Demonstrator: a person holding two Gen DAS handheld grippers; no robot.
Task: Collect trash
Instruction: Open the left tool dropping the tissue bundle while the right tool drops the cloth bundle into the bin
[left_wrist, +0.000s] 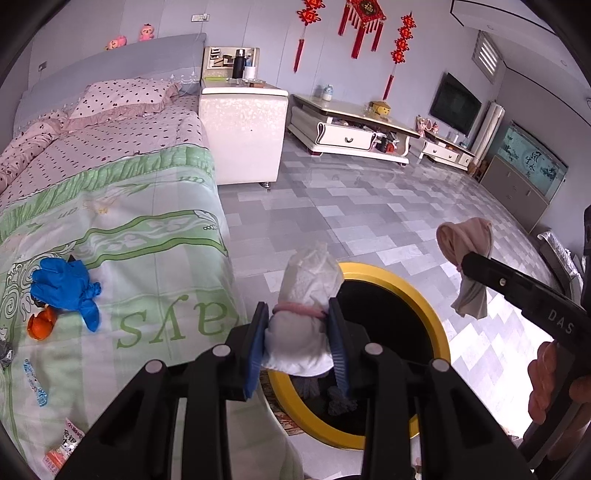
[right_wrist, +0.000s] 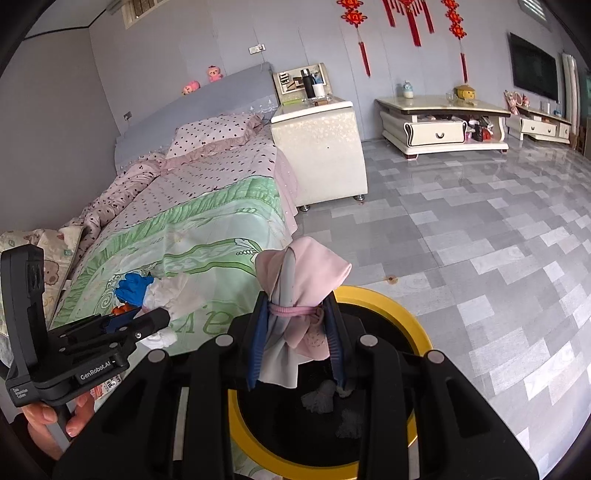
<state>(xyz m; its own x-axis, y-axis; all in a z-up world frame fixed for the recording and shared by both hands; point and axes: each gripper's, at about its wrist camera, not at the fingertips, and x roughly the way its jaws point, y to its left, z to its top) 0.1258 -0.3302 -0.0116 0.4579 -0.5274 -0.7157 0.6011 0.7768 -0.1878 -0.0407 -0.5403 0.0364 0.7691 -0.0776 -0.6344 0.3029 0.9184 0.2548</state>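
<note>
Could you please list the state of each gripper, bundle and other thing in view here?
Left gripper: shut on white bundle.
Right gripper: shut on pink bundle.
Bin: open, scraps inside.
Blue glove: crumpled on bed.
Drawer: closed.
TV: off.

Your tongs (left_wrist: 300, 334) are black with blue pads (left_wrist: 256, 354) and silver screws; one body reads "GenRobot.AI", the other "DAS". Your bare fingers (right_wrist: 44, 419) show.
</note>
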